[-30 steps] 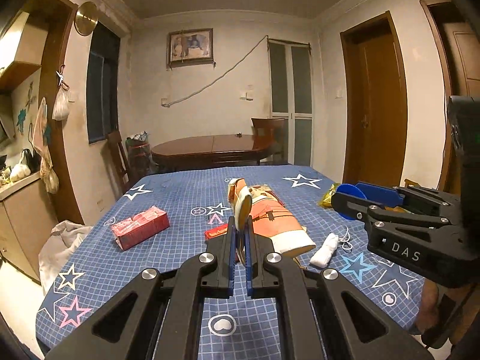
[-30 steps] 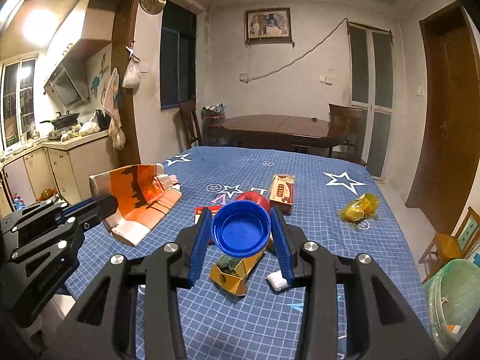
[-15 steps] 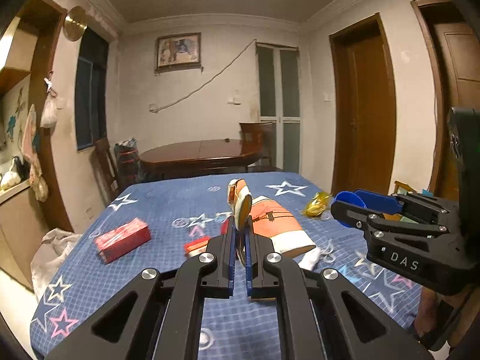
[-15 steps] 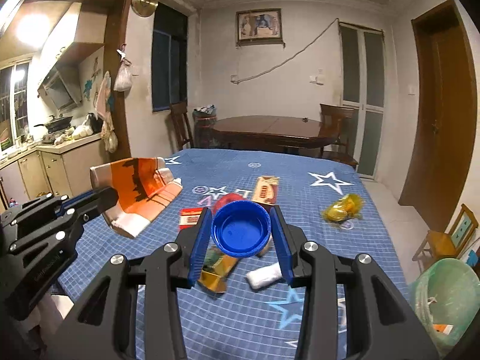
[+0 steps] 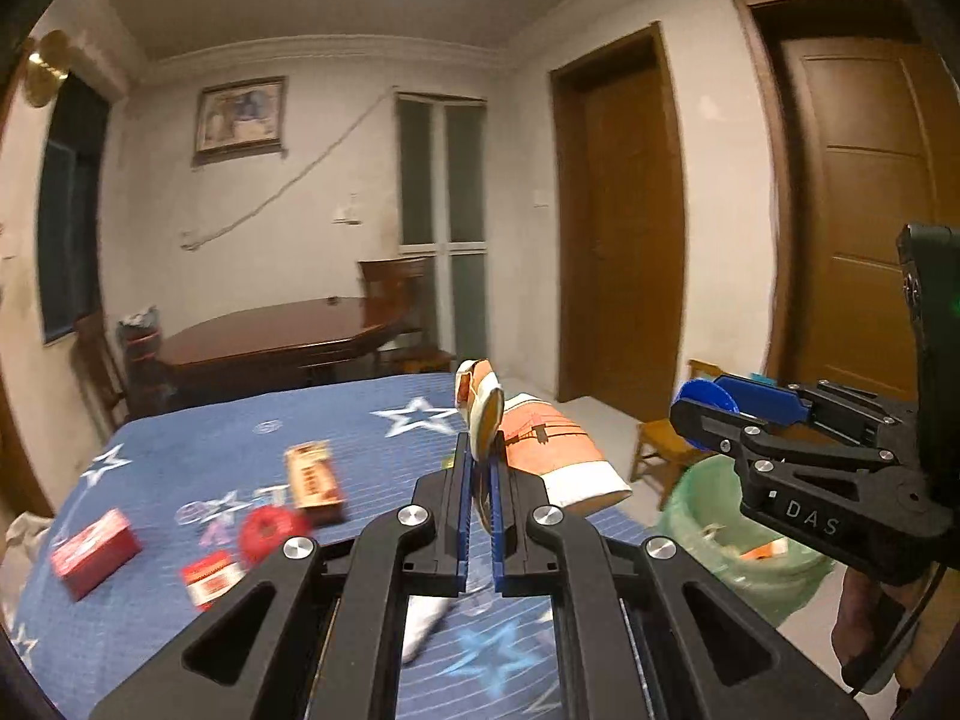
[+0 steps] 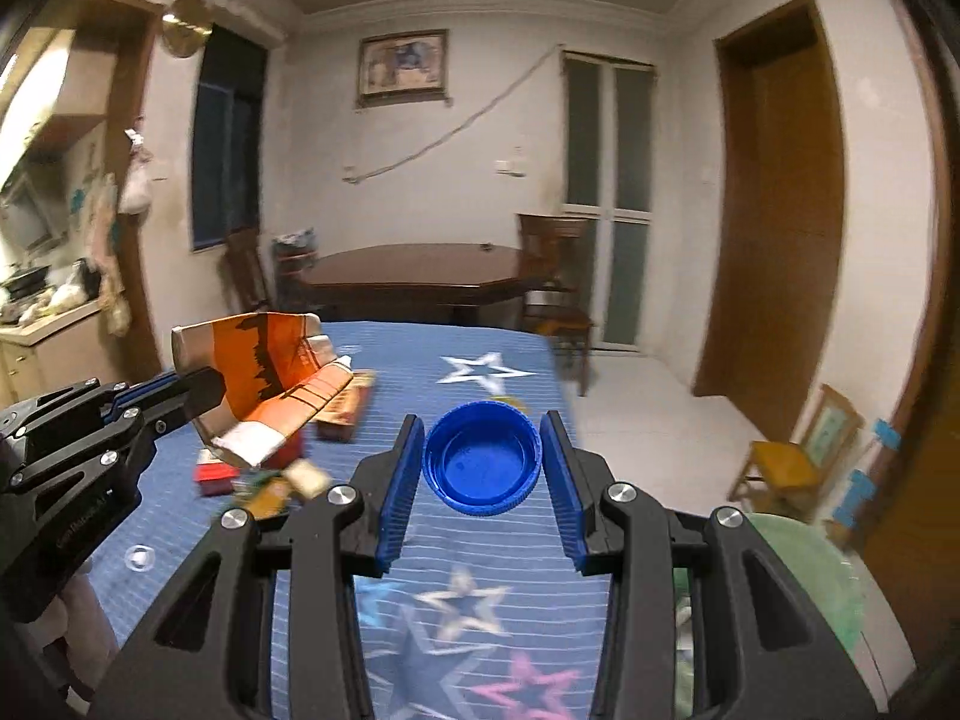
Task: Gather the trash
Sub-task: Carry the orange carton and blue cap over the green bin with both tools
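Both views are swinging right since half a second ago: the green bin, then out of the left wrist view, is now showing on the floor past the table's right edge, and in the right wrist view the same bin is filling more of the lower right corner. Table litter is sliding leftward in both frames, smeared by motion.

Left gripper is pinching the flattened orange-and-white carton edge-on, pads nearly meeting on its folded end; the carton is projecting forward and rightward past the fingertips, held above the blue star-print tablecloth. From the right wrist view the same carton is hanging off the left gripper at left, clear of the cloth.

Right gripper is clamping the blue bottle cap between its blue pads, open side facing the camera, held above the tablecloth near its right edge, with the bin to its lower right. In the left wrist view the right gripper is sitting above the bin, the cap showing only as a blue sliver.

Still lying on the cloth, well apart from both grippers: a red box, a small red packet, a red round lid, a brown box. A white wad is partly hidden behind the left fingers. Printing on the litter is too blurred to read. A small wooden chair is standing beyond the bin.
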A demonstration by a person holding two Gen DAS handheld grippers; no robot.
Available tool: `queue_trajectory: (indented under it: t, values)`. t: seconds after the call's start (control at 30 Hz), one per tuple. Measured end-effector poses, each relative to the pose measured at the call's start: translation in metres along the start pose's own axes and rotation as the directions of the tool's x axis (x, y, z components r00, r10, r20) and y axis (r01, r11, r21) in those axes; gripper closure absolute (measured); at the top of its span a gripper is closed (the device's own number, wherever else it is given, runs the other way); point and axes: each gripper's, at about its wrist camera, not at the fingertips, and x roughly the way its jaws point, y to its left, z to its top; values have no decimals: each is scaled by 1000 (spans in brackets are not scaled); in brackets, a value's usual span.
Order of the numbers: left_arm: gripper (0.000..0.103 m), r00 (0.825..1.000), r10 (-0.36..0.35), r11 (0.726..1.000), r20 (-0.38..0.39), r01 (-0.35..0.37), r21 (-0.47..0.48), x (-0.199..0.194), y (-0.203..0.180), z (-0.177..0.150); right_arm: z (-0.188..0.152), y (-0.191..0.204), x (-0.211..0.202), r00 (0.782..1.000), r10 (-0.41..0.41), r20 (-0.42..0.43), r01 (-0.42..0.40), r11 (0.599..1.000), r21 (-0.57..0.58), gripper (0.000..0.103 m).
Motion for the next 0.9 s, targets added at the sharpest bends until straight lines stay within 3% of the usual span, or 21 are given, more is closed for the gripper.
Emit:
queue_trajectory:
  t: [0.27, 0.53, 0.67, 0.9]
  values:
    - [97, 987, -154, 987, -43, 156, 45, 52, -76, 17, -9, -75, -8, 989, -135, -64, 137, 990, 32, 65]
    - [97, 941, -297, 948, -164, 311, 62, 115, -144, 20, -26, -141, 5, 964, -190, -184, 209, 974, 88, 65]
    - [97, 891, -362, 921, -273, 387, 43, 154, -172, 16, -40, -168, 18, 949, -171, -264, 209, 970, 122, 65]
    - [97, 781, -432, 879, -451, 477, -16, 219, -198, -4, -72, -214, 50, 906, -101, -411, 194, 962, 190, 65]
